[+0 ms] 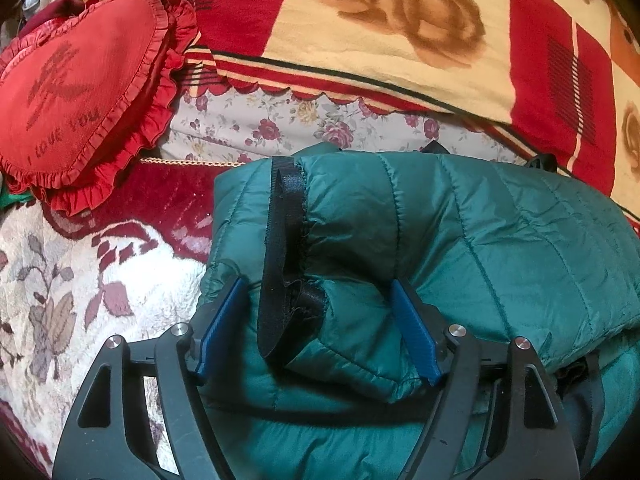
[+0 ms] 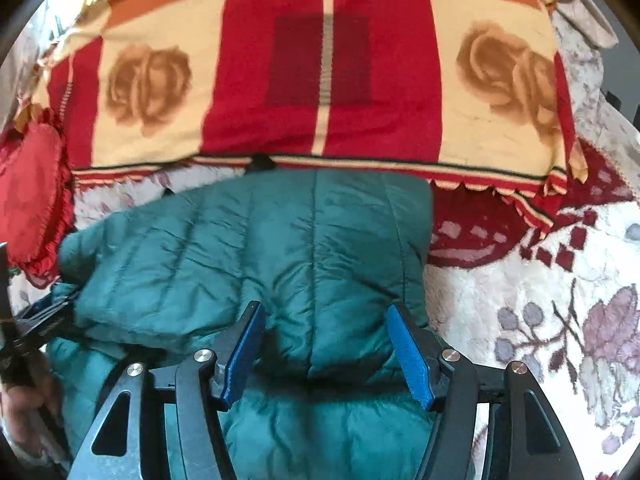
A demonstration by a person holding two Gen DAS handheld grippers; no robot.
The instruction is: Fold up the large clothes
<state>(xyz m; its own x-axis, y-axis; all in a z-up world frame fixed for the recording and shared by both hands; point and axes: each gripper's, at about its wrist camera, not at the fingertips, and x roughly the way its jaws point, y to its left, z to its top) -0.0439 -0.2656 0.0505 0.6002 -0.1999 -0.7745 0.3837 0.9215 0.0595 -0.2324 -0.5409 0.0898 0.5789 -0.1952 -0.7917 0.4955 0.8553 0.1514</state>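
A green quilted puffer jacket [image 1: 460,224] lies folded over on the bed, its top layer doubled back on the lower one. A black-trimmed sleeve cuff [image 1: 284,248] lies on its left part. My left gripper [image 1: 316,292] is open, its blue pads on either side of the cuff and a fold of the jacket. In the right wrist view the jacket [image 2: 256,240] fills the middle. My right gripper [image 2: 324,316] is open, with a hump of the jacket's near edge between its blue pads. The left gripper's black frame [image 2: 36,324] shows at the left edge.
A red heart-shaped frilled cushion [image 1: 80,96] lies left of the jacket. A folded red and cream rose blanket [image 1: 400,28] lies behind it, also in the right wrist view [image 2: 320,72]. A fluffy white and maroon floral bedcover [image 2: 540,312] is under everything.
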